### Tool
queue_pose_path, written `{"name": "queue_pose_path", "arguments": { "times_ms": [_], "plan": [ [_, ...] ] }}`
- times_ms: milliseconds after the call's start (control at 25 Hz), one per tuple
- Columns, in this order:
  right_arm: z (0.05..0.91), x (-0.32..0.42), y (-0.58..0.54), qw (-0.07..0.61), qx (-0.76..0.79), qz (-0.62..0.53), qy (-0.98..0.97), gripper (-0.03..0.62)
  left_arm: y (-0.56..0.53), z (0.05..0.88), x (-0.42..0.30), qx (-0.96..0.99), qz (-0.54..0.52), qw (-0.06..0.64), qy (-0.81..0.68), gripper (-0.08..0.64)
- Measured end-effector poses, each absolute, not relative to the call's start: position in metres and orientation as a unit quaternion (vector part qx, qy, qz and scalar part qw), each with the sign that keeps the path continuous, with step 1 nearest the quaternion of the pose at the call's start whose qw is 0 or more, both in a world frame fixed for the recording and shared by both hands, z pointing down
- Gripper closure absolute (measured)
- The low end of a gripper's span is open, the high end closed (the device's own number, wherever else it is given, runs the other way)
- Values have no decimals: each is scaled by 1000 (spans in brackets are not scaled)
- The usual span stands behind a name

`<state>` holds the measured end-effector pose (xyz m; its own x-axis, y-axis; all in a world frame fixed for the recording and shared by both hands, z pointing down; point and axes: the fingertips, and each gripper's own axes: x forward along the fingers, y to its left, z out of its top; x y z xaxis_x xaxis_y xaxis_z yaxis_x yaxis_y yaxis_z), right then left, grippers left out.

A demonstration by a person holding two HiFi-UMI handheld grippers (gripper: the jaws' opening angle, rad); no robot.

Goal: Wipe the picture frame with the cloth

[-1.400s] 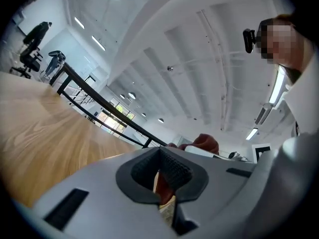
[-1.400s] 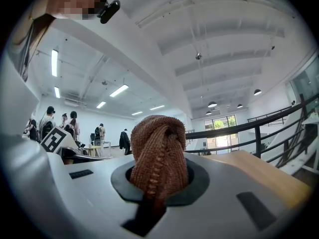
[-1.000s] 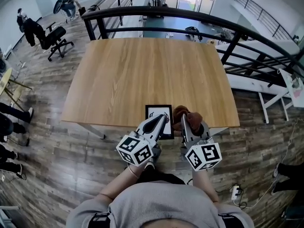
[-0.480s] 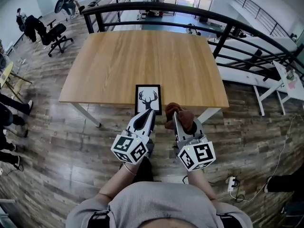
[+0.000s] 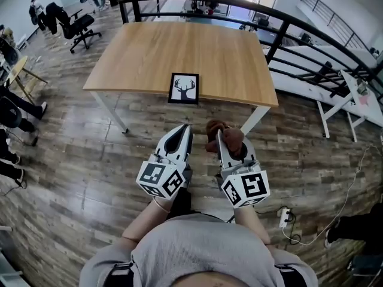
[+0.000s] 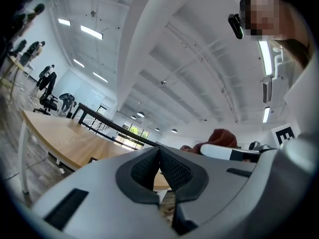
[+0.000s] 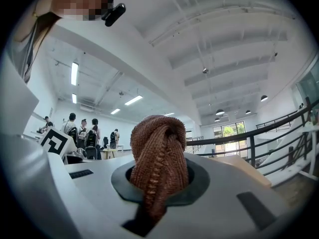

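Observation:
A black picture frame (image 5: 184, 88) with a deer-head print lies flat near the front edge of the wooden table (image 5: 155, 49). Both grippers hang over the floor, well short of the table. My left gripper (image 5: 187, 129) is shut with nothing in it; in the left gripper view its pads (image 6: 167, 171) meet. My right gripper (image 5: 219, 135) is shut on a bunched brown cloth (image 5: 222, 137), which fills the jaws as a knitted wad (image 7: 160, 153) in the right gripper view. The cloth (image 6: 219, 138) also shows at the right of the left gripper view.
A black railing (image 5: 281, 26) runs behind and to the right of the table. Office chairs (image 5: 75, 23) and people stand at the far left. White tables (image 5: 359, 100) are at the right. A power strip (image 5: 283, 217) lies on the wood floor near my right side.
Both grippers have drawn back from the table's front edge to over the floor. The left gripper, earlier at the frame, is now clear of it, and the frame lies on the table.

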<state>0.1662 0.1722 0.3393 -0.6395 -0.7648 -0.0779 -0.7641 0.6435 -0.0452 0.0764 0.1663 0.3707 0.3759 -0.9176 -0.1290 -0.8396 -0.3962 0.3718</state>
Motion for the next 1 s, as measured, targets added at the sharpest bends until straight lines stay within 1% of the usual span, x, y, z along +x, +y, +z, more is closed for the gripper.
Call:
{"name": "queue_pose_path", "arguments": {
  "times_ms": [320,520,760,1000],
  "plan": [
    [313,168,206,57,-416,7,908,546,200,342,100,833,-170,99,-517,551],
    [310,169,222,64,-416,10,907,546,213,331,100,830,-171,82,-525,551],
    [315,177,236,64,-415,11,907,546,227,340,100,820,-171,90,-539,551],
    [318,180,249,69,-412,0,909,546,240,340,104,818,-165,80,-546,551]
  ]
}}
